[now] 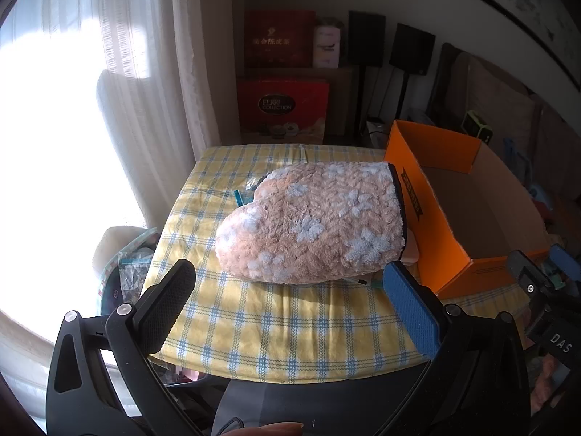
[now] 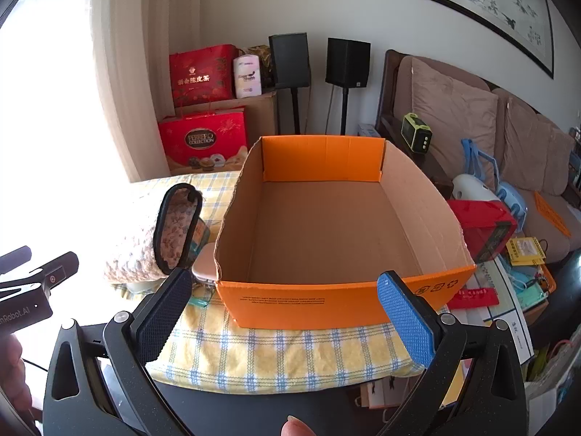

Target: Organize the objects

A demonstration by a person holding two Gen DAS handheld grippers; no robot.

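We see a table covered with a yellow and blue checked cloth. On it lies a fluffy beige pouch with pale blue flowers, just beside the orange cardboard box, which is open and has nothing inside. Small items lie partly hidden under the pouch; we cannot tell what they are. Our left gripper hovers before the pouch with fingers wide apart, holding nothing. Our right gripper faces the box, also spread wide and empty. Behind the table stand red gift boxes, two black speakers, a bright curtain and a brown sofa.
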